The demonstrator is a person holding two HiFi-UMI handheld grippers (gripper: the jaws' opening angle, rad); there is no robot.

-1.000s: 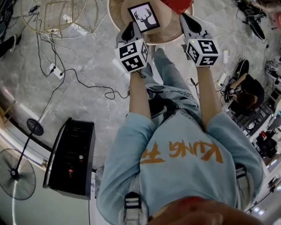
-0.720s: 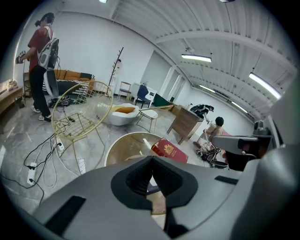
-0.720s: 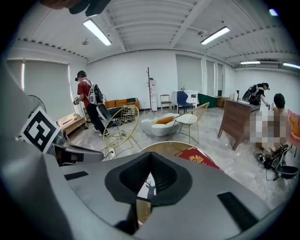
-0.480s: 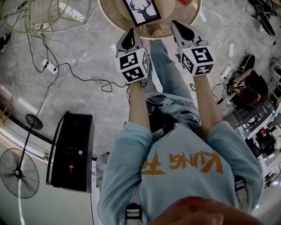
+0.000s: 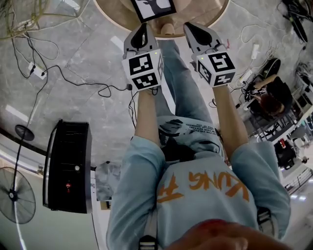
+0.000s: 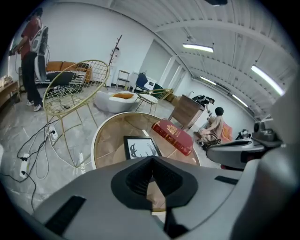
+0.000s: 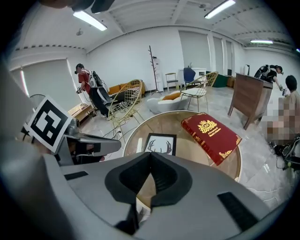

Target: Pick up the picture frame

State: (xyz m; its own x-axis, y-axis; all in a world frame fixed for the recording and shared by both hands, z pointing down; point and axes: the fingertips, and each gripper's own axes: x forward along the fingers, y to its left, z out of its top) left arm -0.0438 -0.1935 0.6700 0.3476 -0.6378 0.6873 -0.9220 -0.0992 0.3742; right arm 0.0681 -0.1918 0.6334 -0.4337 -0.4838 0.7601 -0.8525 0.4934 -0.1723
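Note:
The picture frame (image 5: pixel 154 9), black-edged with a deer-antler print, lies flat on the round wooden table (image 5: pixel 110 14) at the top edge of the head view. It also shows in the left gripper view (image 6: pixel 142 149) and the right gripper view (image 7: pixel 160 144). A red book (image 7: pixel 211 135) lies to its right on the table. My left gripper (image 5: pixel 141 31) and right gripper (image 5: pixel 193 30) hang side by side over the table's near edge, short of the frame. Both point down at it, jaws shut and empty.
A black box-shaped unit (image 5: pixel 68 166) and a standing fan (image 5: pixel 17 195) sit on the marble floor at left, with cables (image 5: pixel 73 80) trailing across it. A gold wire chair (image 6: pixel 75 89) stands left of the table. A wooden cabinet (image 7: pixel 251 96) and other people are beyond.
Both grippers have come down toward the table's near edge. The frame has slid toward the top of the head view. Both pairs of jaws have stayed shut.

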